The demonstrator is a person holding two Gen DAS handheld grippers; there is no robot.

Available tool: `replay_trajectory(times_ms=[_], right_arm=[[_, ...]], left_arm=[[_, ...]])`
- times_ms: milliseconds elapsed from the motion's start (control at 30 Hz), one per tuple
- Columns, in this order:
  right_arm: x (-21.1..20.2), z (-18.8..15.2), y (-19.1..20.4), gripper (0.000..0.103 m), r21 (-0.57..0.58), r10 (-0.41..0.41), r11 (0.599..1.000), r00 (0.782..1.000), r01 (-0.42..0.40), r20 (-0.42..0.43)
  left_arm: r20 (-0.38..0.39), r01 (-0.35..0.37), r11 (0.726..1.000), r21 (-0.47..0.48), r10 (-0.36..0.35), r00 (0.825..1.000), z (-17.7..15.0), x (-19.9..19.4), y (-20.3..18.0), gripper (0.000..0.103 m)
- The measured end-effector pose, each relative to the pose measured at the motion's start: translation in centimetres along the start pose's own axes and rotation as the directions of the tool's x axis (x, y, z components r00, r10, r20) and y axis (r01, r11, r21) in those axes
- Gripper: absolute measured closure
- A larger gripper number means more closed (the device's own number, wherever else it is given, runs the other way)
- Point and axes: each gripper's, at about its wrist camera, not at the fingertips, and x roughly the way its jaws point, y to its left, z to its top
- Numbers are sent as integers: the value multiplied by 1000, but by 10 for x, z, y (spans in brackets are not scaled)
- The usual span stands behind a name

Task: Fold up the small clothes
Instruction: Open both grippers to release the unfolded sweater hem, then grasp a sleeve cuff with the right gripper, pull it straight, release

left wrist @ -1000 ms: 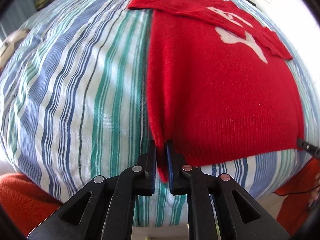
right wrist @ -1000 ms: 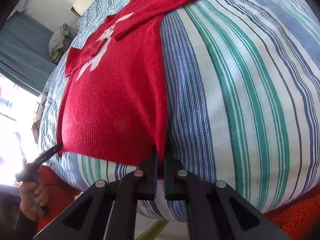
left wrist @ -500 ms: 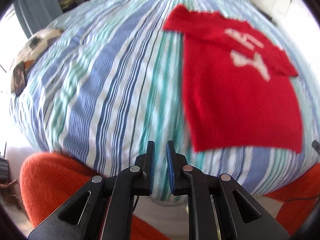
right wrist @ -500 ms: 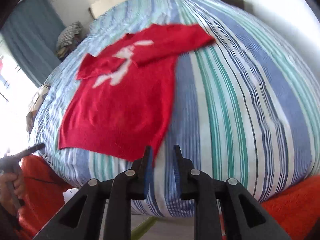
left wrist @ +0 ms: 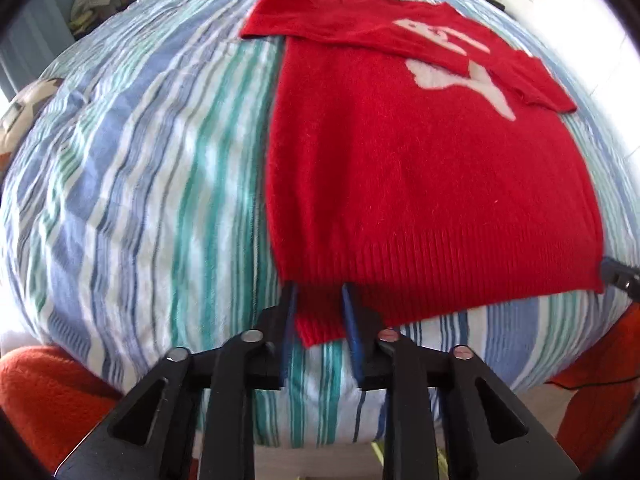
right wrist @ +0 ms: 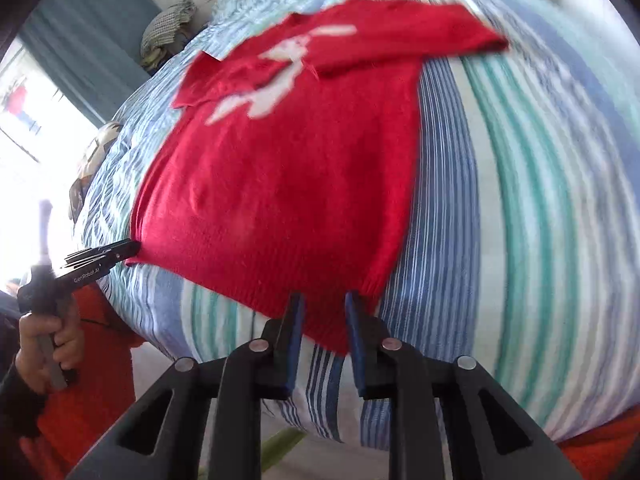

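Observation:
A red knit sweater with a white figure on its chest lies flat on the striped bed, sleeves folded across the chest, ribbed hem toward me. My left gripper is open, its jaws either side of the hem's left corner. My right gripper is open, its jaws either side of the hem's right corner of the sweater. The left gripper also shows in the right wrist view, at the far hem corner, held by a hand. The right gripper's tip shows in the left wrist view.
The bed cover has blue, green and white stripes and falls away at the near edge. An orange fleece fabric lies below the bed edge. A bundle of cloth and a patterned cushion sit at the far side.
A second ago both grippers were shut on the hem corners. They let go and pulled back, and now both are open and close to the hem corners again.

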Motion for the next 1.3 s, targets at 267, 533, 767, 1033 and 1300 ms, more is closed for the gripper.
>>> replay_trajectory(times_ms=[267, 533, 767, 1033, 1300], right_arm=[[-18, 120, 42, 47, -333, -138, 925, 978, 183, 153], [112, 170, 56, 48, -406, -284, 869, 957, 284, 61], [-14, 176, -82, 96, 104, -245, 969, 925, 224, 289], [-129, 108, -286, 97, 572, -498, 769, 830, 287, 253], [-90, 67, -321, 98, 655, -482, 697, 866, 290, 130]], left_arm=[[183, -105, 971, -213, 146, 972, -16, -48, 51, 24], [86, -157, 941, -300, 191, 978, -22, -21, 77, 24], [60, -173, 940, -295, 199, 978, -18, -15, 73, 24], [33, -206, 946, -250, 221, 975, -19, -6, 58, 24], [9, -245, 936, -254, 256, 967, -20, -2, 62, 24]])
